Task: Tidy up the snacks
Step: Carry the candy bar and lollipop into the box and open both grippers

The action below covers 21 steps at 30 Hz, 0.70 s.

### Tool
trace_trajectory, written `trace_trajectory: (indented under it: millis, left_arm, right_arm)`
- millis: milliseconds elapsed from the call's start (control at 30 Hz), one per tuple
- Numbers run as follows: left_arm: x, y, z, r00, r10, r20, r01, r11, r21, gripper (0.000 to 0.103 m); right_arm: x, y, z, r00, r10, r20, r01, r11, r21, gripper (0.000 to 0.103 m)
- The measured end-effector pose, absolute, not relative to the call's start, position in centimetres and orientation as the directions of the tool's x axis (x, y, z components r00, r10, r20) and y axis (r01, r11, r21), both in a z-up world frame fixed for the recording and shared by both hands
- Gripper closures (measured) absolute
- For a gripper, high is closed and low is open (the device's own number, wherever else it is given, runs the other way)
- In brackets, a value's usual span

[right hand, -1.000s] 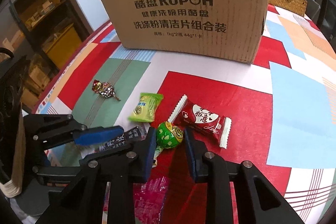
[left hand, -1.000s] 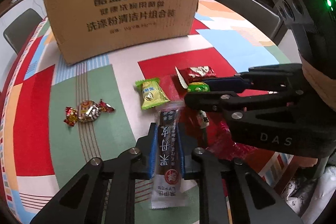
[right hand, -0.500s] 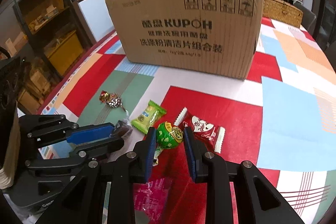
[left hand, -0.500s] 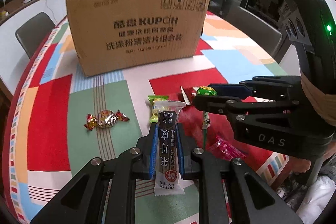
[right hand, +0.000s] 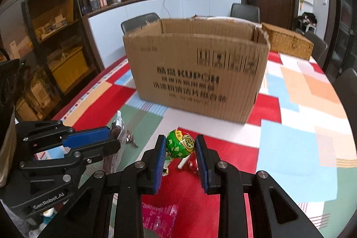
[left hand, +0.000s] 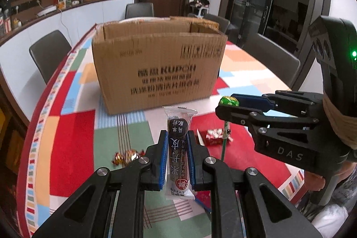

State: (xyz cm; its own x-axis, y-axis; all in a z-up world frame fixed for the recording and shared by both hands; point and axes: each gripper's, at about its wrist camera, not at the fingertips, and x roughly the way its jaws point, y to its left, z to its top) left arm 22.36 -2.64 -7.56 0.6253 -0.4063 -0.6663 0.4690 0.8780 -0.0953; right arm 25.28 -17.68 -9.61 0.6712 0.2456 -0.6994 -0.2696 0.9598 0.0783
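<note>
My left gripper (left hand: 177, 139) is shut on a long dark snack bar (left hand: 177, 153) in a clear wrapper, held upright above the table. My right gripper (right hand: 181, 146) is shut on a green lollipop (right hand: 179, 144); its green head also shows in the left wrist view (left hand: 228, 101), its stick hanging down. An open cardboard box (left hand: 156, 68) stands ahead of both grippers and also shows in the right wrist view (right hand: 198, 73). A red packet (left hand: 212, 137) and a gold-red candy (left hand: 127, 155) lie on the table below.
A pink wrapper (right hand: 159, 218) lies on the patterned tablecloth (right hand: 290, 144) near me. A wicker basket (right hand: 287, 42) stands behind the box at the right. Chairs (left hand: 48, 51) surround the table. Shelves (right hand: 53, 41) stand to the left.
Both grippers have risen well above the table with their snacks and now face the box's open top. The candies on the table lie further below.
</note>
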Motion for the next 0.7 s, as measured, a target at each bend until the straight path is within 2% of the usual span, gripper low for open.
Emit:
trace_trajectory:
  millis: [700]
  left_arm:
    - [23.5, -3.7, 1.5, 0.761, -0.444, -0.472, 0.486, 0.873, -0.037, 0.086]
  right_arm:
    - [26.3, -19.2, -1.2, 0.807, 0.245, -0.537, -0.269, 0.963, 0.036, 0.075]
